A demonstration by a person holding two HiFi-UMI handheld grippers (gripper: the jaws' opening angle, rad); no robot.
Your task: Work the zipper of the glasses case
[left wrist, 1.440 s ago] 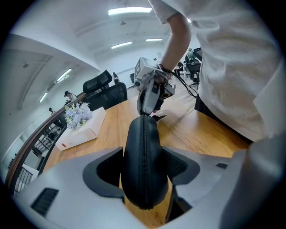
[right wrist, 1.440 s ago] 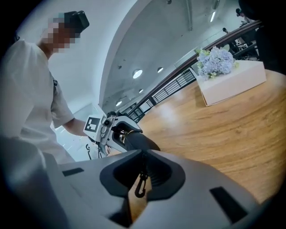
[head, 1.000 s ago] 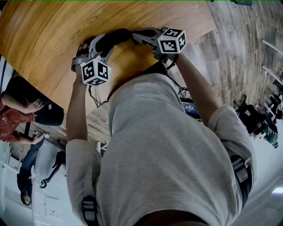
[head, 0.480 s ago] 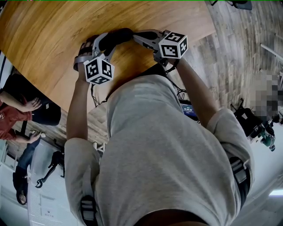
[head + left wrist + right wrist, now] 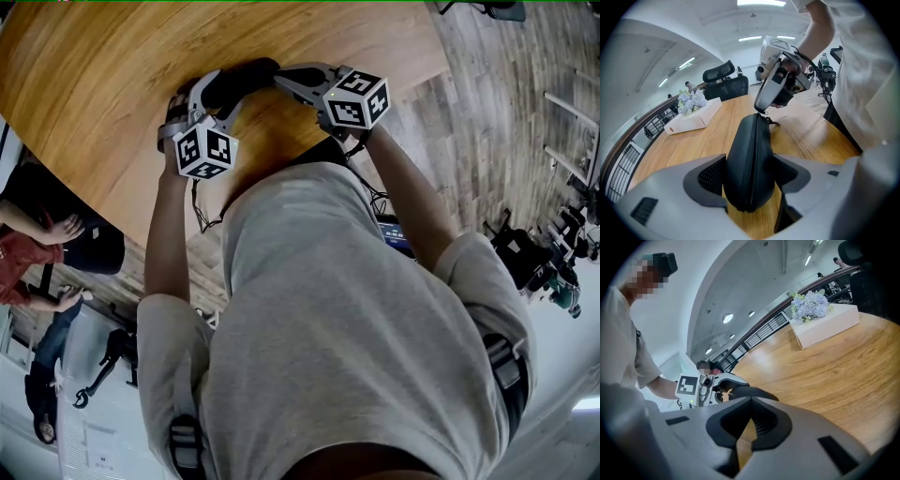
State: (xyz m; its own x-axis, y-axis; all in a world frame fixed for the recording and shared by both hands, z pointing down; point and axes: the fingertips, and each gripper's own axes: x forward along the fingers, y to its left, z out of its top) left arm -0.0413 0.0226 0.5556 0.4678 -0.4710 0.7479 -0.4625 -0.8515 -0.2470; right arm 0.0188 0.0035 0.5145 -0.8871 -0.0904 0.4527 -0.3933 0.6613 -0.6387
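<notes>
- Left gripper [image 5: 749, 183] is clamping the black glasses case [image 5: 751, 140] across its flanks, one pad pressing on each side. The case is standing on edge just over the wooden table [image 5: 708, 140], with the zip seam [image 5: 753, 161] facing the camera.
- Judging by looks, the case is going to handle as a light, semi-rigid shell. It is keeping its shape under the clamp, and the matte skin is probably giving good friction.
- Gripping the flanks mid-body is looking right, since that is leaving the seam free. The pull needs a fine tip pinch, and drag is likely where the zip curves round the end.
- Right gripper [image 5: 762, 104] is sitting clenched, tips meeting the far end of the case.
- Its own view is showing the jaws closed, but their bodies are blocking the contact point, so I can't tell whether the pull is pinched.
- Small dark tab [image 5: 772, 122] is lying beside that end; pull or strap, unclear.
- Seam is reading closed along the visible stretch. The underside is hidden.
- Head view is showing only a sliver of the case between the grippers.
</notes>
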